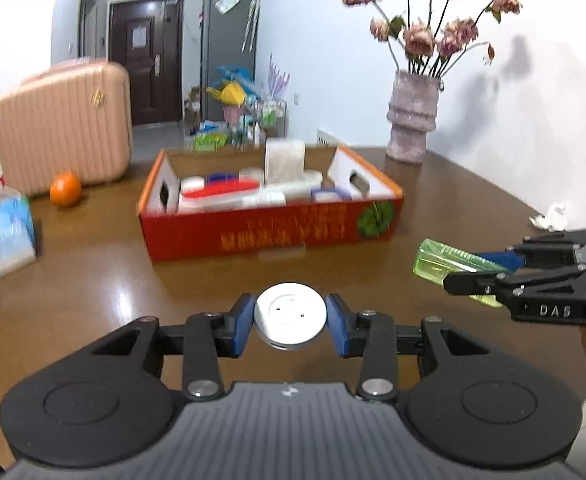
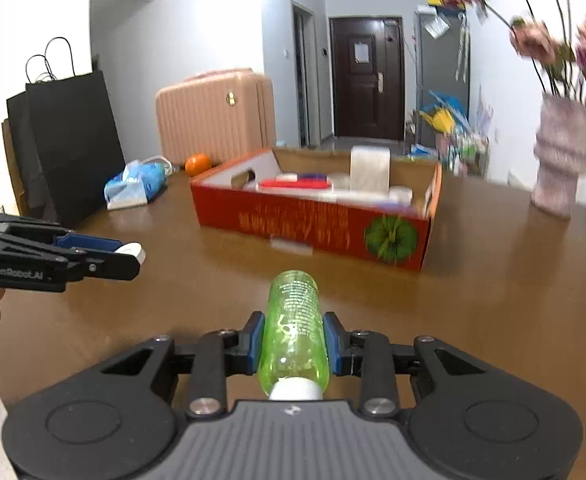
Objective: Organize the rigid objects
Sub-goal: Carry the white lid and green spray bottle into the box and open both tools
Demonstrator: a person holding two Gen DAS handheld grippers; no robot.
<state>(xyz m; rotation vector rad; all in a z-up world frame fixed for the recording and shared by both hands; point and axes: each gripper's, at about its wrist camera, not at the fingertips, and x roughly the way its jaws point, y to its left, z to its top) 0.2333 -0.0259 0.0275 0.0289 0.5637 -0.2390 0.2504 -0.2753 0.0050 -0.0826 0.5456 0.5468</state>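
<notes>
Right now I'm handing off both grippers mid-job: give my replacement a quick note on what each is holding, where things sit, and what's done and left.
Left gripper: shut on a white round disc, held above the table.
Right gripper: shut on a green clear bottle, white cap toward the camera, also off the table.
Red cardboard box: straight ahead on the table, open, already holding several white, red and blue items.
Done: both pieces picked up.
Left: carry them to the box and set them in; there looks to be room near the front.
Not part of the load, as far as I can tell: orange, vase of flowers.
</notes>
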